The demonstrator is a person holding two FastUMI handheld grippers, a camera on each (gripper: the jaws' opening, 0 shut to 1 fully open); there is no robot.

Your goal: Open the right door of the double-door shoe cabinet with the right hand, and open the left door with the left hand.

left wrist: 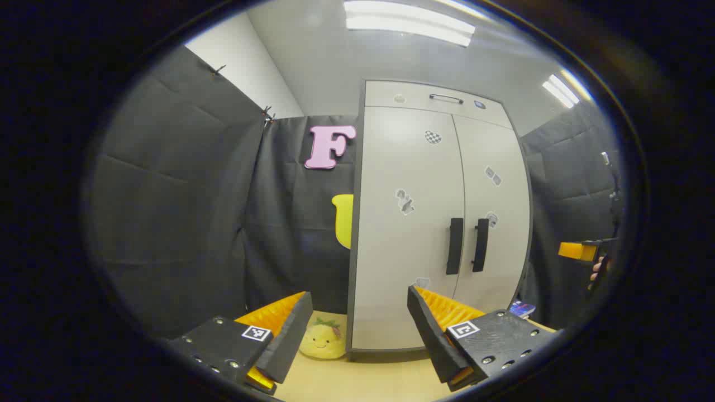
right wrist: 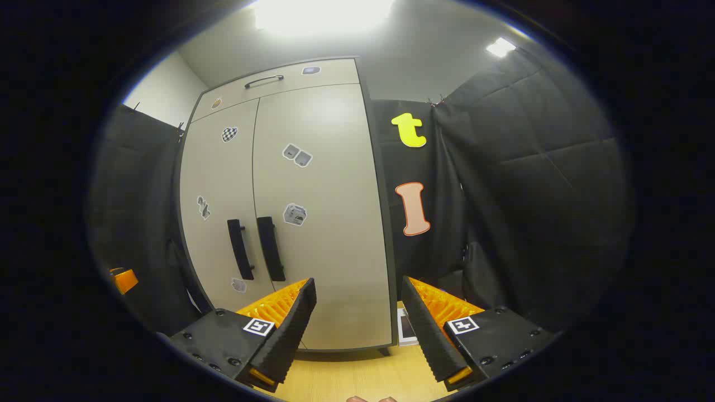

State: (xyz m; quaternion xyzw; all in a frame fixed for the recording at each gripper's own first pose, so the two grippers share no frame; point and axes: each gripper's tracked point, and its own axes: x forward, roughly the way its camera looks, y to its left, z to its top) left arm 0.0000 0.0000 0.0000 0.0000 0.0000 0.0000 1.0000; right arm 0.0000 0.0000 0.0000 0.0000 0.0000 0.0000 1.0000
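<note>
Your right gripper (right wrist: 357, 312) is spread wide and empty, like your left gripper (left wrist: 360, 324); both hang well short of the shoe cabinet (right wrist: 313, 223); its doors are shut; take the rigid right handle (right wrist: 271, 248) and left handle (left wrist: 454, 245) mid-bar; they run vertically, flanking the centre seam; the doors should swing lightly.

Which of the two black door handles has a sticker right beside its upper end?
The right door handle: a small sticker sits just beside its top. The left door handle has bare panel around its top.
</note>
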